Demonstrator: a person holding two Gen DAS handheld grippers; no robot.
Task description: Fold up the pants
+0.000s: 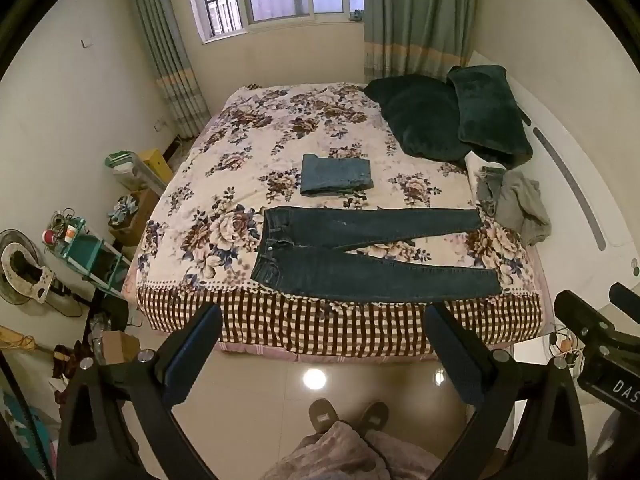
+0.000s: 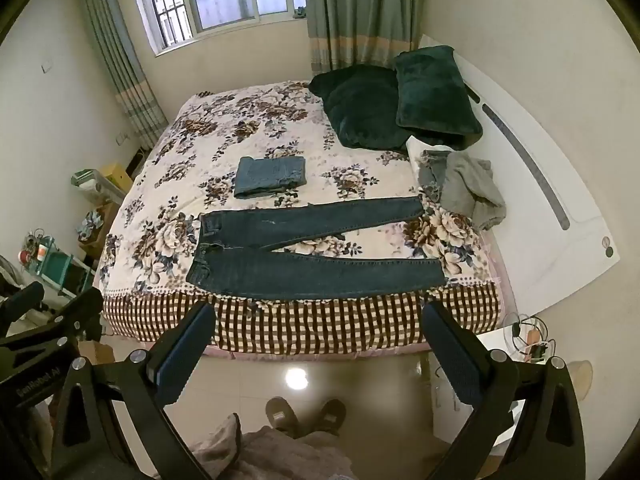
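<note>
Dark blue jeans (image 1: 360, 256) lie flat along the near edge of the bed, waistband to the left, both legs spread apart to the right; they also show in the right wrist view (image 2: 304, 252). A folded lighter blue pair (image 1: 335, 174) lies behind them, also seen in the right wrist view (image 2: 270, 177). My left gripper (image 1: 324, 316) is open and empty, held above the floor in front of the bed. My right gripper (image 2: 320, 314) is open and empty at about the same height, to the right of the left one.
The bed has a floral cover (image 1: 280, 128) with a checked front side (image 1: 340, 328). Two dark green pillows (image 1: 448, 116) and a pile of grey clothes (image 1: 516, 204) lie at its right end. Cluttered shelves (image 1: 92, 248) and boxes stand left. A white headboard (image 2: 532, 184) stands right.
</note>
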